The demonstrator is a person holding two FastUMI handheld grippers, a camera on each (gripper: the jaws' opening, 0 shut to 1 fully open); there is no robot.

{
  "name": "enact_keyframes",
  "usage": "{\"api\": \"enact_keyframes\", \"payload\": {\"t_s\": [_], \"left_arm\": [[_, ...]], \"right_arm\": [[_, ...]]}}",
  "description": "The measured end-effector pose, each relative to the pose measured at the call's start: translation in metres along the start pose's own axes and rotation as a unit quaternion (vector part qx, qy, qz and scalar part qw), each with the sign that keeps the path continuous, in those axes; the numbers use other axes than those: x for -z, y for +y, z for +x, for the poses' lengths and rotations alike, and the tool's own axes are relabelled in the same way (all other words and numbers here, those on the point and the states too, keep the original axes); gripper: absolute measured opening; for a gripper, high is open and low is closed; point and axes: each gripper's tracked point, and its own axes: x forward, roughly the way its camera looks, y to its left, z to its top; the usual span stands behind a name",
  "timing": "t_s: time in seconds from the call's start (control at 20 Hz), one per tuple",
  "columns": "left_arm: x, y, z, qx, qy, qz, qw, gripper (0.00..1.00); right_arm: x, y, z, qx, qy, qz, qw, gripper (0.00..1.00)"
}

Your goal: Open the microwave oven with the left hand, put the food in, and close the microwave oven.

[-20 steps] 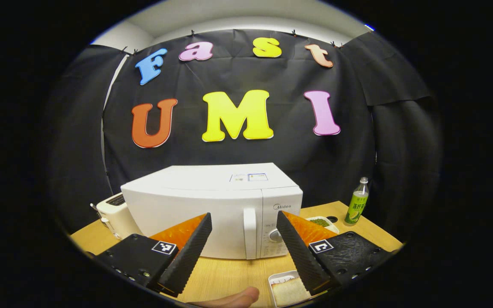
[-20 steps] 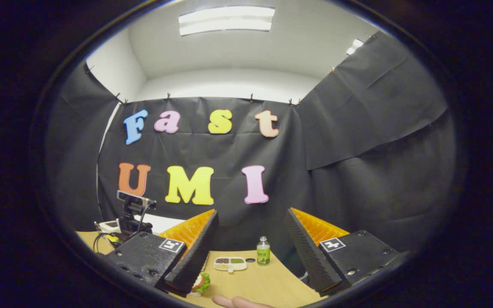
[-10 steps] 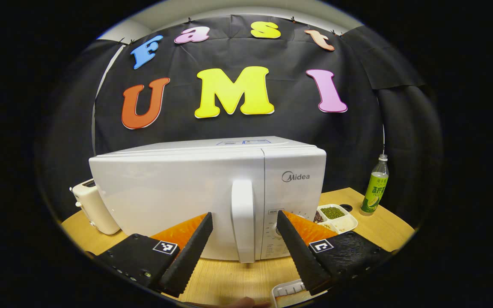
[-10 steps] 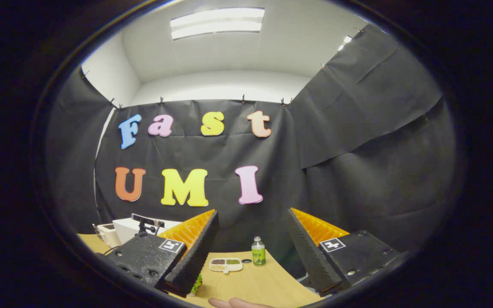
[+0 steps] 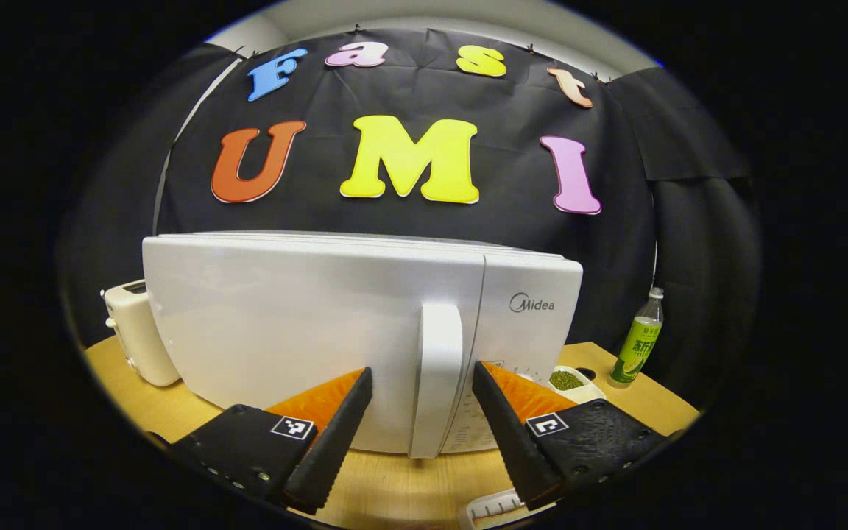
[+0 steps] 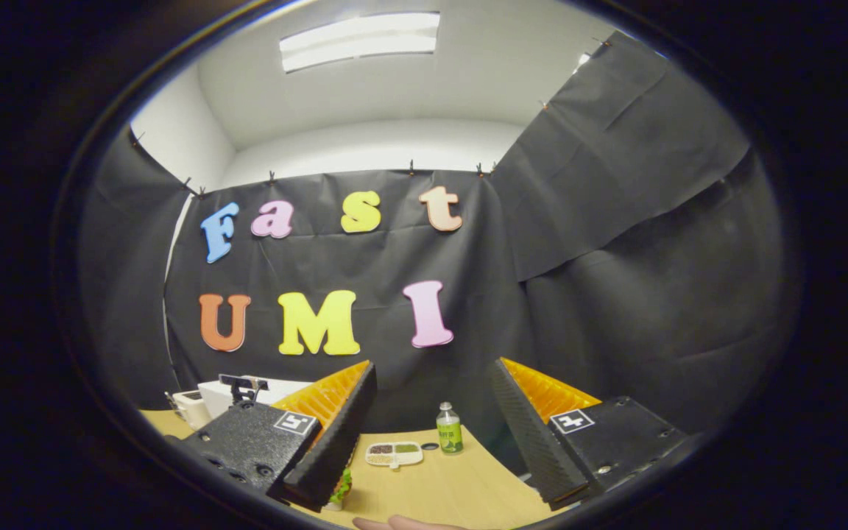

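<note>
Straddling the microwave oven [image 5: 365, 324] door handle [image 5: 435, 379] on the desk [image 5: 394, 486], we hold our left hand-held gripper [image 5: 422, 394] wide (untouched yet). The handle looks stiff, slick plastic, so grip mid-bar; our right hand-held gripper [image 6: 431, 401] hangs wide.

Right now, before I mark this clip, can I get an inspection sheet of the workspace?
Surface: wooden table, bare in front of the microwave.
Job's things: white microwave, door shut; its handle stands between the left tool's fingers, not clamped. White food tray at the near edge.
Clutter: toaster, green bottle, divided dish of beans.
Grippers: left tool open astride the handle; right tool open, empty, raised over the table.
Cables: nothing seen.
Surroundings: black cloth wall, ceiling light.
</note>
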Motion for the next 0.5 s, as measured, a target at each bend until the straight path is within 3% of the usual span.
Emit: {"api": "enact_keyframes", "payload": {"t_s": [0.15,0.25,0.3,0.35,0.4,0.45,0.5], "left_arm": [[-0.001,-0.001,-0.001,-0.001,0.003,0.006,1.0,0.87],[-0.002,0.004,-0.003,-0.007,0.002,0.027,1.0,0.77],[0.0,0.003,-0.001,-0.006,0.003,0.026,1.0,0.43],[0.001,-0.004,0.001,0.007,0.005,0.026,1.0,0.48],[0.001,-0.008,-0.001,0.011,0.009,0.03,0.999,0.28],[0.0,-0.008,0.0,0.013,0.013,0.037,0.999,0.24],[0.001,-0.006,0.0,0.017,0.018,0.038,0.999,0.17]], "right_arm": [[-0.006,0.003,-0.006,-0.004,-0.002,-0.01,1.0,0.92],[-0.013,0.005,-0.012,-0.006,-0.009,-0.017,1.0,0.92],[-0.017,0.005,-0.017,-0.008,-0.014,-0.02,1.0,0.92],[-0.021,0.004,-0.022,-0.009,-0.019,-0.022,1.0,0.92],[-0.024,0.004,-0.025,-0.01,-0.023,-0.024,0.999,1.0],[-0.026,0.004,-0.028,-0.011,-0.025,-0.025,0.999,0.92],[-0.027,0.005,-0.029,-0.011,-0.027,-0.025,0.999,0.92]]}}
